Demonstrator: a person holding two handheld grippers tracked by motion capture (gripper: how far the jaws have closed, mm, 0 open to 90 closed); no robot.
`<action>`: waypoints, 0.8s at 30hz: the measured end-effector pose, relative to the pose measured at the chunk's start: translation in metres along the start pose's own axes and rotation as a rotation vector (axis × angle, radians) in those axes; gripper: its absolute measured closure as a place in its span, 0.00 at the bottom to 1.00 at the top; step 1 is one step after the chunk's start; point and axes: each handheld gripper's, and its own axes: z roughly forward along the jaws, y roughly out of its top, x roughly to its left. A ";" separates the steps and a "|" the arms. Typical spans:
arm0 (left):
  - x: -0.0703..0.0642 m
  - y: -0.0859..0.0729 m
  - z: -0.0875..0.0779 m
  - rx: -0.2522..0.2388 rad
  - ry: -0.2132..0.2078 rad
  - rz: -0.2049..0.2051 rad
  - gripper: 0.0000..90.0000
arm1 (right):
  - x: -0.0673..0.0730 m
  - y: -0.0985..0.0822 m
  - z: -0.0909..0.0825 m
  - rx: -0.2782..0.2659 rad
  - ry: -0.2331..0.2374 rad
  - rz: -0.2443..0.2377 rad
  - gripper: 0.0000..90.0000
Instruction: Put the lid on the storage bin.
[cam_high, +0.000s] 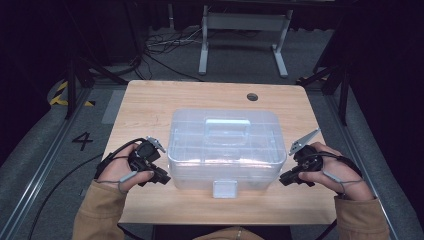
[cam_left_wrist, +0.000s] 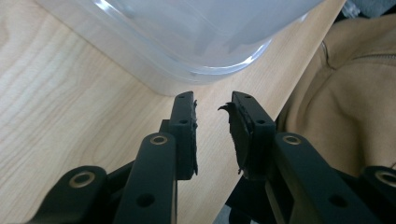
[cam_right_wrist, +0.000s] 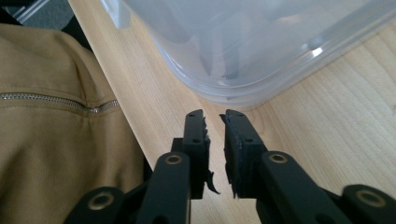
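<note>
1. A clear plastic box (cam_high: 226, 150) sits in the middle of the table (cam_high: 145, 100), its front latch (cam_high: 224, 189) near the front edge
2. The left gripper (cam_high: 162, 176) is by the box's front left corner, jaws parted, empty
3. The right gripper (cam_high: 285, 177) is by the front right corner, jaws slightly apart, empty
4. Bare wood lies behind the box and along both sides

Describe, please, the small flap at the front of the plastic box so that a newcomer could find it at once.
Start at the wooden table and find the clear plastic box in its middle. On the wall nearest the person, low and centred, a small square latch sticks out over the tabletop. Unlike the long handle on the lid, it is short and faces the person.
</note>
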 end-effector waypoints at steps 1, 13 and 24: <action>0.001 -0.001 -0.003 -0.027 0.003 -0.009 0.75 | -0.001 -0.001 -0.002 -0.011 -0.002 0.003 0.84; 0.017 -0.023 -0.029 -0.346 0.114 -0.155 0.61 | -0.015 -0.005 -0.027 -0.221 -0.085 0.050 0.65; 0.041 -0.034 -0.022 -0.493 0.251 -0.277 0.53 | -0.042 -0.007 -0.033 -0.382 -0.213 0.146 0.55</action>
